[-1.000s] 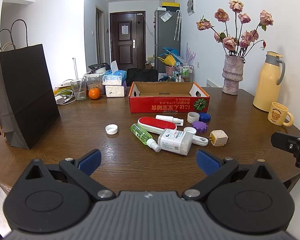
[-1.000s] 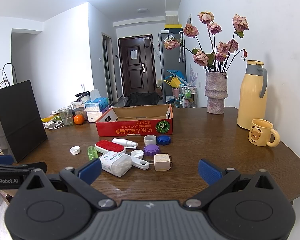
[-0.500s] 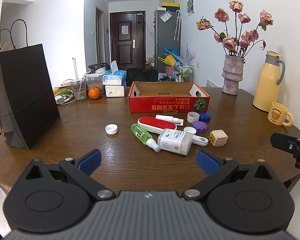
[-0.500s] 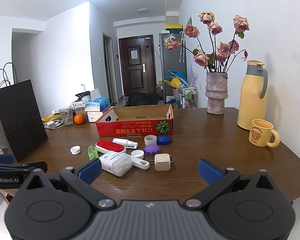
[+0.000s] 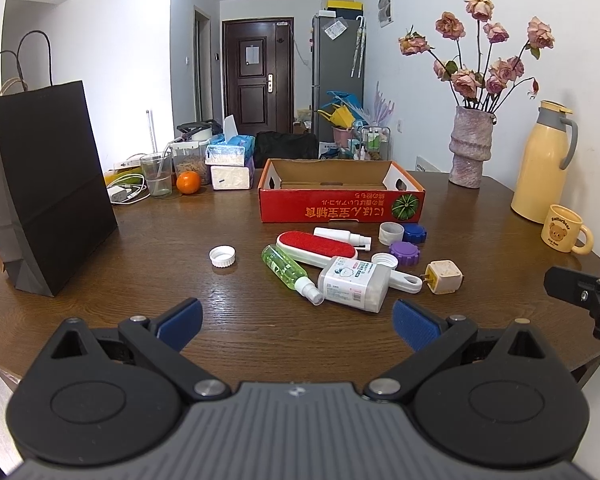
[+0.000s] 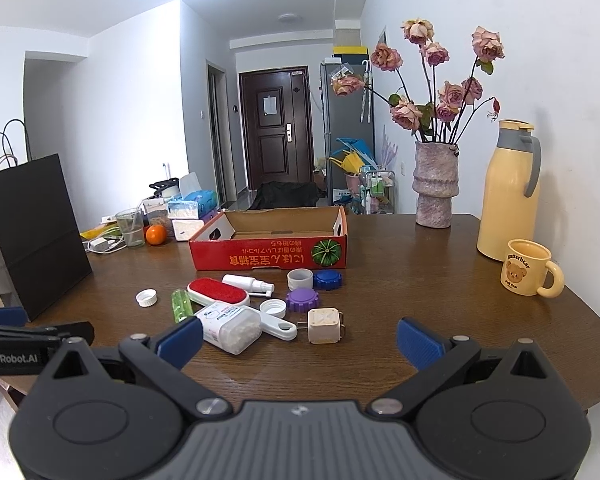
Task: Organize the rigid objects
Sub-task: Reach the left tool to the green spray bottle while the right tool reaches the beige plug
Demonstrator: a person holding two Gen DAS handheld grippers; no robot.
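Small bottles, caps and a red brush [image 5: 316, 243] lie mid-worktop [image 5: 180, 240]; both tongs, left [image 5: 296, 320] and right [image 6: 298, 340], hover wide open, empty.

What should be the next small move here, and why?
Probably bring the right gripper forward and down onto the beige plug cube. Both grippers are open and hold nothing, the red box looks empty, and the cube lies apart from the other items, almost straight ahead of the right fingers.
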